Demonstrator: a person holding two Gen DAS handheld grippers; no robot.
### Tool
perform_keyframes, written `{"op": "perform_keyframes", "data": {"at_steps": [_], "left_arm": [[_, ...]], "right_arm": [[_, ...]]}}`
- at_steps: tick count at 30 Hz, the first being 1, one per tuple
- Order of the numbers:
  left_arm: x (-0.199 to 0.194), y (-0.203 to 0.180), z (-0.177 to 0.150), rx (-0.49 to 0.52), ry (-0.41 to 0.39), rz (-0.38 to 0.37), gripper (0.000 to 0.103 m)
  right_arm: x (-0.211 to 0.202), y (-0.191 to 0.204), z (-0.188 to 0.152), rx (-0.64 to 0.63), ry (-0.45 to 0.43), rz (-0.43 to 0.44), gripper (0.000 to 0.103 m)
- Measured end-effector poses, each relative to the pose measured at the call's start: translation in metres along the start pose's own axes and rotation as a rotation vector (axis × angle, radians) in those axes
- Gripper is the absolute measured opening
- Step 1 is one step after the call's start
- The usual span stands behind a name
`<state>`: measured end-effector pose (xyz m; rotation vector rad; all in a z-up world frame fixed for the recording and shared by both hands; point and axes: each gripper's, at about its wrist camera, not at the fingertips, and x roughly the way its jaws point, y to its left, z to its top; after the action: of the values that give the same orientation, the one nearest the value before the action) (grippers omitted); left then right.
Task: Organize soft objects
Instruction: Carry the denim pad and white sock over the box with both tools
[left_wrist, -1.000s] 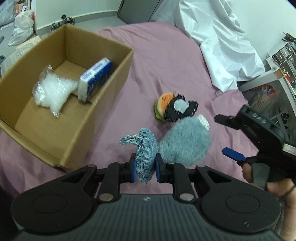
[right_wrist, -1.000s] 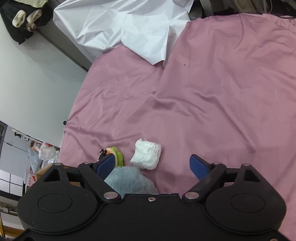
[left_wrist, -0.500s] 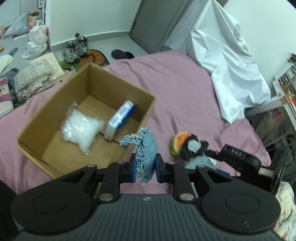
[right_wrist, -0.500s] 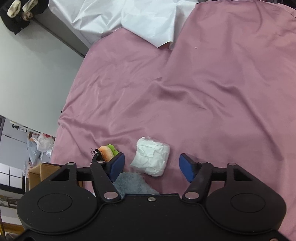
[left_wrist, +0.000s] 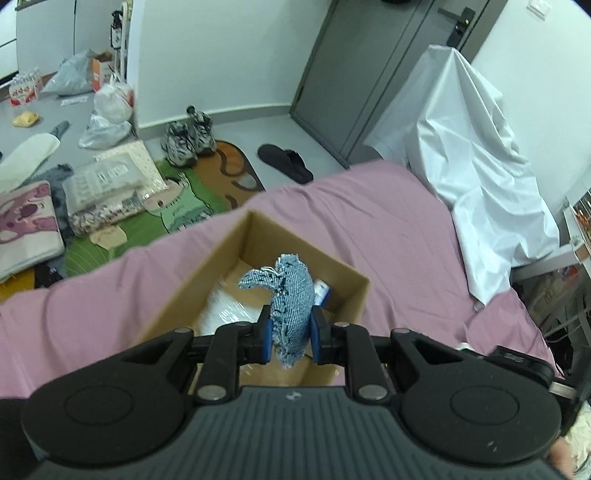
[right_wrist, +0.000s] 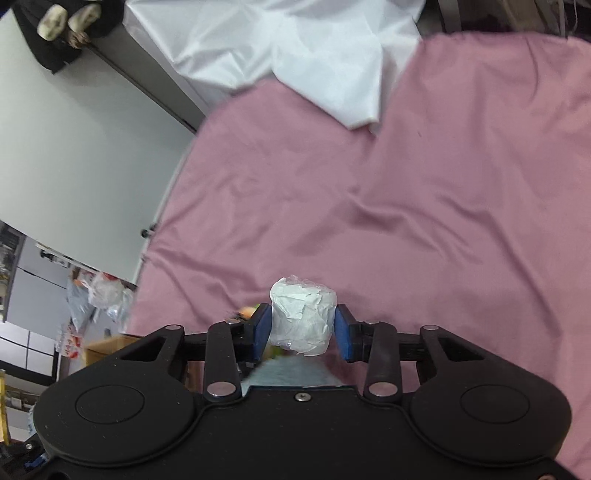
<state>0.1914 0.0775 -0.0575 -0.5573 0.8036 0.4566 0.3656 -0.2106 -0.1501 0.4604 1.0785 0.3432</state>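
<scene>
My left gripper (left_wrist: 290, 334) is shut on a blue denim cloth piece (left_wrist: 290, 295) and holds it above the open cardboard box (left_wrist: 221, 254) on the pink bed. Inside the box a clear plastic bag (left_wrist: 231, 308) and a blue-and-white packet (left_wrist: 322, 293) show partly. My right gripper (right_wrist: 301, 330) is shut on a white wrapped bundle (right_wrist: 302, 319) just above the pink sheet (right_wrist: 443, 221). A grey plush (right_wrist: 286, 373) and a bit of an orange-green toy (right_wrist: 248, 314) show blurred under the right gripper.
A white sheet (left_wrist: 476, 155) drapes over furniture at the bed's far right. The floor left of the bed holds shoes (left_wrist: 188, 138), a slipper (left_wrist: 286, 162), bags and a green mat (left_wrist: 155, 221). A grey door (left_wrist: 376, 70) stands behind. The box corner (right_wrist: 105, 345) shows in the right wrist view.
My left gripper has lifted and swung the denim piece from beside the plush toys to over the box. My right gripper has closed on the white bundle.
</scene>
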Motion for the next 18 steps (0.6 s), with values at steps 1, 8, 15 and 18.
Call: {"op": "perform_keyframes", "data": {"at_steps": [1,8,15,18], "left_arm": [[-0.003,0.003,0.003,0.000,-0.009,0.002,0.018],[-0.012,0.015,0.018,0.019,-0.033,-0.008,0.018],[-0.008,0.028,0.028,0.040,-0.036,-0.038,0.019],[-0.001,0.035,0.029,0.037,-0.023,-0.043,0.019]], "right_arm": [[-0.004,0.003,0.002,-0.006,-0.010,0.005,0.036],[-0.029,0.029,0.002,-0.068,-0.053,0.052,0.037],[-0.045,0.056,-0.008,-0.147,-0.090,0.111,0.037],[-0.046,0.068,-0.015,-0.174,-0.086,0.115,0.037]]}}
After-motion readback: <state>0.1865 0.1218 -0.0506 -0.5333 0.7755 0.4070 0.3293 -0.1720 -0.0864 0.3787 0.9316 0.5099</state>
